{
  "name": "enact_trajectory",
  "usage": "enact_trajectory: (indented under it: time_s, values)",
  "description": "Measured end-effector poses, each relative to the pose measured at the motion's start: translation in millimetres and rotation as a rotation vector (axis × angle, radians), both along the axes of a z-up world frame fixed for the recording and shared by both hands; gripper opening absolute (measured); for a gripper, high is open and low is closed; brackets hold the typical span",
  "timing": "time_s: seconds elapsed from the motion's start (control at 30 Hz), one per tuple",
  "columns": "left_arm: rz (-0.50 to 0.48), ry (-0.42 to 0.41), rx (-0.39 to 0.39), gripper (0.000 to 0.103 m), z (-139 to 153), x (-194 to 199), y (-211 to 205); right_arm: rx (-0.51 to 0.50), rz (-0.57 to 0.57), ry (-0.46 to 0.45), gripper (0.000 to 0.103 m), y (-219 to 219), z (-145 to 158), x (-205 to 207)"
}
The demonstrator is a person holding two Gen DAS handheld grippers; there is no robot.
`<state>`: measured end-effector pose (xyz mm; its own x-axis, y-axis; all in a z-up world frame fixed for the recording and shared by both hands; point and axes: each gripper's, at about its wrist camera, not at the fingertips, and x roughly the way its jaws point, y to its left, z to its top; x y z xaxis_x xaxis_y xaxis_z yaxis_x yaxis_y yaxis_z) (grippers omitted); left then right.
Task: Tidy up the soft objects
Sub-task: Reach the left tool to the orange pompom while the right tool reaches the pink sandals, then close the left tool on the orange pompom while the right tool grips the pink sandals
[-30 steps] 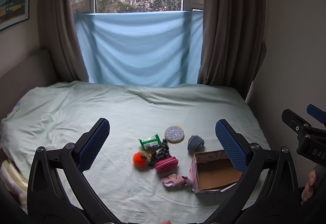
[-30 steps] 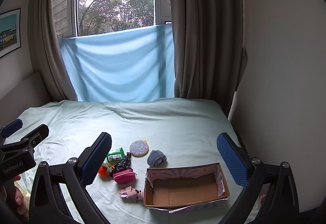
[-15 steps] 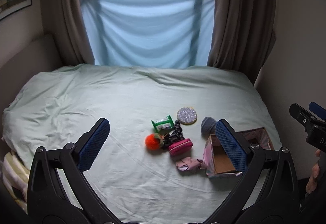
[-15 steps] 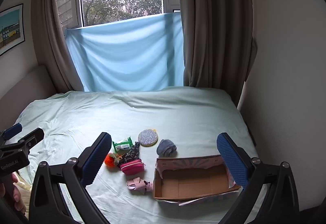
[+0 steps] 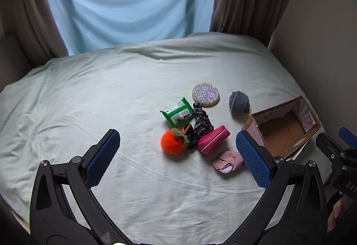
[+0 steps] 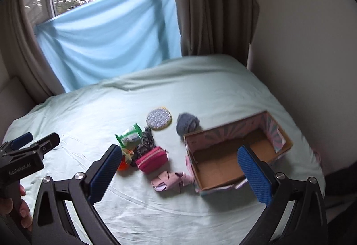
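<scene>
A pale green bedsheet (image 5: 89, 100) covers a bed under a window. The soft things to be sorted lie in a loose cluster near the bed's middle, none yet in the box, so the job appears to be at its start.

From left to right in the left wrist view: the left gripper (image 5: 178, 155) hangs above the sheet short of the cluster, its blue-padded fingers spread wide and holding nothing. Beyond it lies an orange pompom (image 5: 171, 142), touching a dark patterned scrunchie (image 5: 200, 121). Behind them is a green wipes packet (image 5: 177, 112), and farther back a round glittery pad (image 5: 206, 94). A magenta zip pouch (image 5: 213, 143) lies just beside the scrunchie, with a small pink fabric piece (image 5: 227, 162) nearer the camera. A rolled grey sock (image 5: 238, 102) sits apart, near the open cardboard box (image 5: 279, 131), which looks empty.

The right gripper (image 6: 178, 176) hovers above the pink piece and the box's near wall, fingers also wide and empty. A person's hand (image 6: 15, 207) grips the left tool's handle.

The next move likely calls for lowering one gripper over a single item and closing gently.
</scene>
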<state>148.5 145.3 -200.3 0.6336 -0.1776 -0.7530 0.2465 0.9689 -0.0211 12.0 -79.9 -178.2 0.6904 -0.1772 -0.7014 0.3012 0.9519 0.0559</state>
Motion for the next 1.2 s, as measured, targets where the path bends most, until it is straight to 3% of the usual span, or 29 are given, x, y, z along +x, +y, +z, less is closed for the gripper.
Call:
enact_trajectory:
  time_s: [0.33, 0.53, 0.67, 0.83, 1.1, 1.2]
  values:
    - [-0.148, 0.024, 0.001, 0.103, -157, 77, -1, 0.03, -0.178, 0.092, 0.103, 31, -153, 23]
    - [-0.195, 0.046, -0.014, 0.099, -229, 104, -3, 0.06, -0.261, 0.094, 0.103, 36, -227, 44]
    - [-0.22, 0.072, -0.008, 0.091, -258, 115, -7, 0.061, -0.3, 0.083, 0.101, 34, -258, 62]
    - [-0.243, 0.078, -0.002, 0.086, -275, 126, -10, 0.083, -0.348, 0.075, 0.091, 30, -285, 86]
    - [-0.306, 0.133, -0.015, 0.038, -290, 133, -17, 0.07, -0.396, 0.08, 0.056, 22, -299, 100]
    - [-0.309, 0.132, -0.018, 0.035, -288, 134, -17, 0.042, -0.372, 0.062, 0.042, 28, -295, 98]
